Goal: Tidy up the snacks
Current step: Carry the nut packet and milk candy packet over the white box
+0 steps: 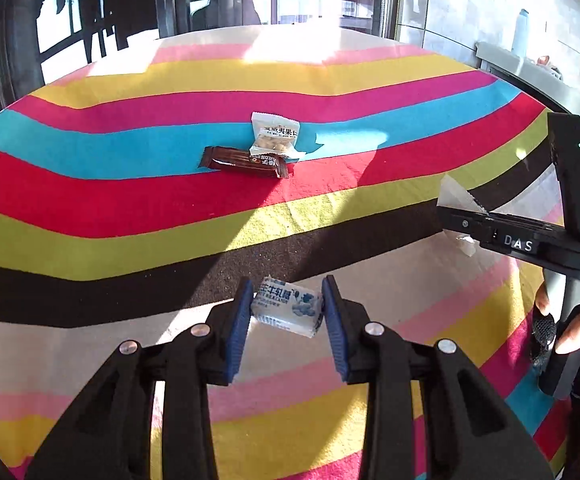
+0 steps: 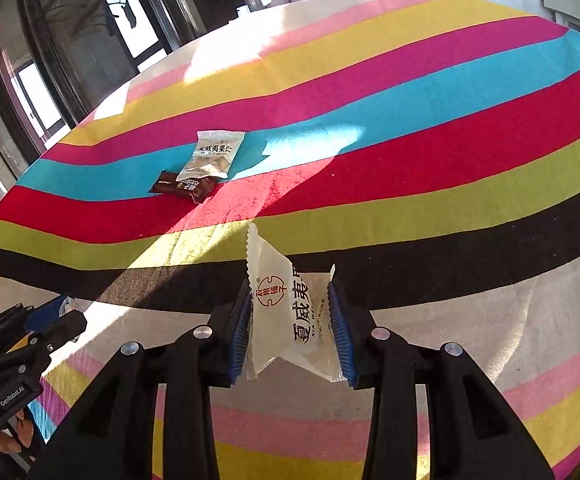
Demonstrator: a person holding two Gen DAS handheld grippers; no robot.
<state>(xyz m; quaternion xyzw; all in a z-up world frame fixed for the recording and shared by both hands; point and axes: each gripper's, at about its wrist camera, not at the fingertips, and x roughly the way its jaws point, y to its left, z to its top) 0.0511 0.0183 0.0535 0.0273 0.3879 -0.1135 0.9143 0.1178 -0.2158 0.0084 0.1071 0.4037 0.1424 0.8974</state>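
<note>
One small blue-and-white candy (image 1: 288, 307) is clamped in the left gripper (image 1: 286, 312) jaws; one white nut packet (image 2: 290, 308) in the right gripper (image 2: 290, 320) jaws. Beyond both, two snacks lie touching on the table (image 1: 90, 184): one white packet (image 1: 276, 134), one brown bar (image 1: 244, 162).

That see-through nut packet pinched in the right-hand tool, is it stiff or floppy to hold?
Probably floppy: the clear nut packet creases and folds between the right gripper's fingers. Its glossy film looks slippery. It seems light, held without sagging.
</note>
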